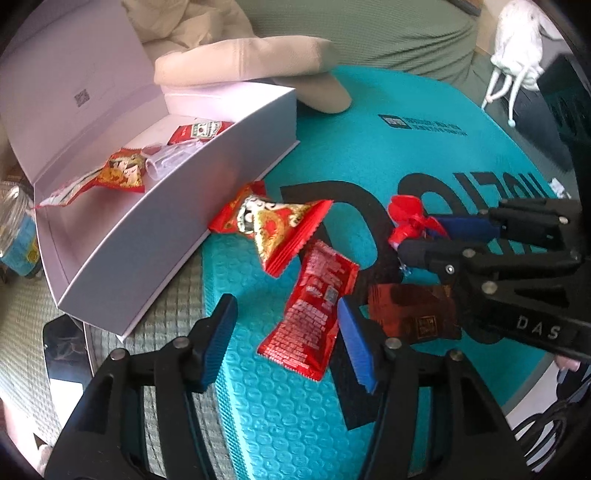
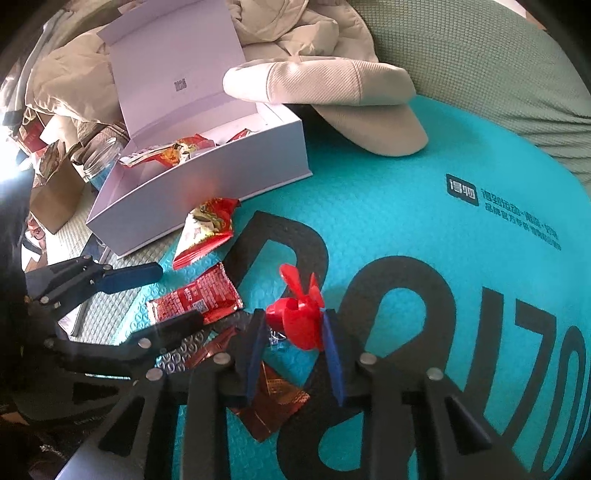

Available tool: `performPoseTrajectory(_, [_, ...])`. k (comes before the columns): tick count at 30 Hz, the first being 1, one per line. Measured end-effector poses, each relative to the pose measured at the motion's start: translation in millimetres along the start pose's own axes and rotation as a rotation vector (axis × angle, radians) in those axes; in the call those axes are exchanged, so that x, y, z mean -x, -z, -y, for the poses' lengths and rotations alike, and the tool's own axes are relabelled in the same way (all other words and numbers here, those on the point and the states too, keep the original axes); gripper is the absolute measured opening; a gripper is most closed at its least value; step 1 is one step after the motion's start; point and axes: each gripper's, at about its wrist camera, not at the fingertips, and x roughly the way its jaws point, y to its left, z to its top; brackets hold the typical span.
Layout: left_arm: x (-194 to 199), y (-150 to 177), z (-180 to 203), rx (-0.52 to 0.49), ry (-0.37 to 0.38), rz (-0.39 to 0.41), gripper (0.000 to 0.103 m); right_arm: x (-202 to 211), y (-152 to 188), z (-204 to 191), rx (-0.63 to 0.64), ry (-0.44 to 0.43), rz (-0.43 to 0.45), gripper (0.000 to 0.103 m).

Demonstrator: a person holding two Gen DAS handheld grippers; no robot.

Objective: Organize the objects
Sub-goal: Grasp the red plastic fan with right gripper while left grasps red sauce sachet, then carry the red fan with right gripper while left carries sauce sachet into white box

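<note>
Soft sage-green woven fabric surface [image 2: 480, 66] across the far side — a bed or sofa, cannot tell which. Spread over it, a teal bubble-textured plastic mailer with large black lettering [image 2: 388, 206]. Heaped at the back, a crumpled beige quilted garment [image 2: 295, 26] and a beige cloth cap [image 2: 332, 88]. At the left edge, a brown paper bag [image 2: 55, 195] and a clear glass jar [image 2: 101, 158] — washed in strong daylight from that side.

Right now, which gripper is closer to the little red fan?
Right. The right gripper has its fingers on either side of the red fan; the left gripper is open over the red text-covered packet, off to the side.
</note>
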Motion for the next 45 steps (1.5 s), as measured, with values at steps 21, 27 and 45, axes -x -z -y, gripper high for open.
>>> performPoseTrajectory(21, [4.9, 4.3, -6.9, 0.103, 0.210, -0.020, 0.014, 14.7, 3.6, 7.0, -0.044, -0.015, 0.032, 0.028])
performPoseTrajectory(27, [1.1, 0.2, 3.1, 0.066, 0.191, -0.040, 0.027, 15.4, 5.6, 9.4, -0.047, -0.007, 0.024, 0.028])
performPoseTrajectory(45, [6.5, 10.5, 17.3, -0.068, 0.073, 0.008, 0.025, 21.5, 17.8, 21.6, -0.060, 0.024, 0.014, 0.028])
